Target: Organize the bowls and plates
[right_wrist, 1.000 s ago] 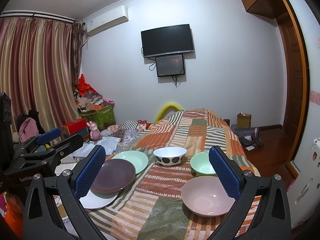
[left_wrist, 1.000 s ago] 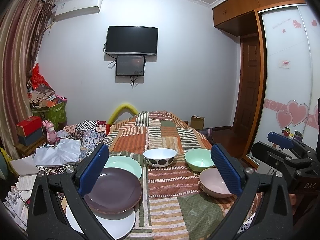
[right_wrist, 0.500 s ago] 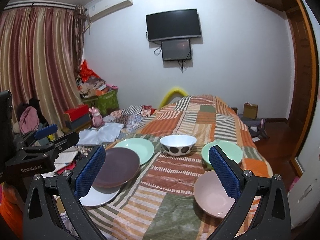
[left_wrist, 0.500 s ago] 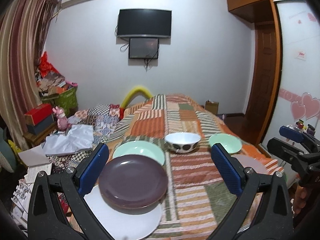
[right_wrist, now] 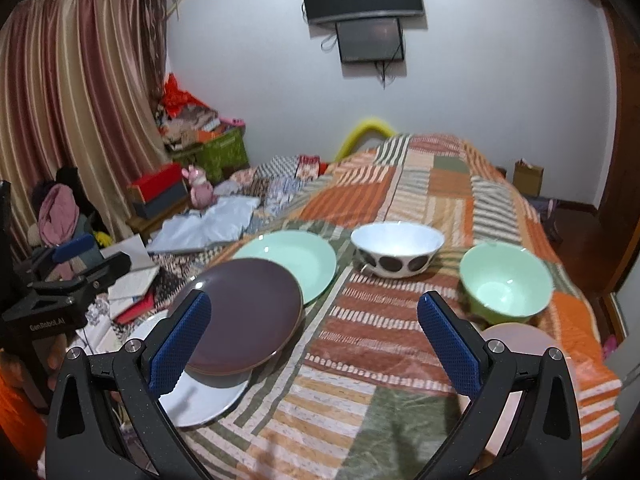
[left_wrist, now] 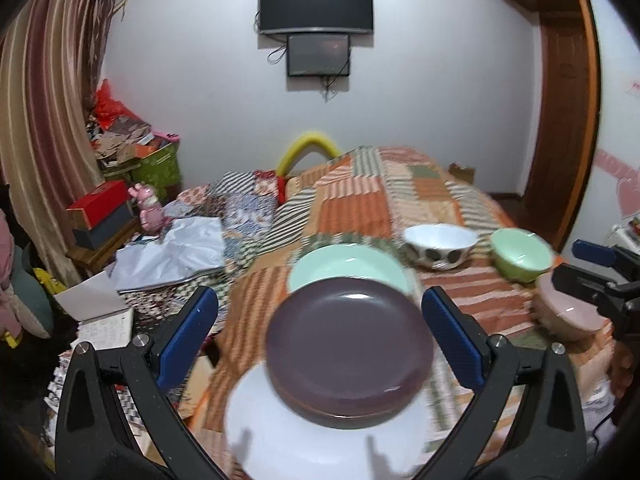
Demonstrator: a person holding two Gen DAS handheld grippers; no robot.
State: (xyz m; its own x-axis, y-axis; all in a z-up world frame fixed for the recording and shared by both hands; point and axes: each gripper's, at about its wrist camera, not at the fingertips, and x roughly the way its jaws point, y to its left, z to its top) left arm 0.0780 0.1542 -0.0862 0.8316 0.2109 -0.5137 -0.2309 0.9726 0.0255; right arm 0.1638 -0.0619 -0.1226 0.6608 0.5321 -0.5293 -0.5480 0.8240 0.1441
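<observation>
Left tongs [left_wrist: 320, 336] neared purple plate [left_wrist: 350, 350] | both tongs [right_wrist: 312, 334] spread | white plate [left_wrist: 320, 440] half-covered

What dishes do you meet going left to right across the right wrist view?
White plate → purple plate → mint plate → spotted white bowl → green bowl. The pink bowl is left out: the gripper hides most of it.

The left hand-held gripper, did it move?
Yes. The left hand-held gripper has come forward and down toward the purple plate, which now looks much bigger between its fingers.
</observation>
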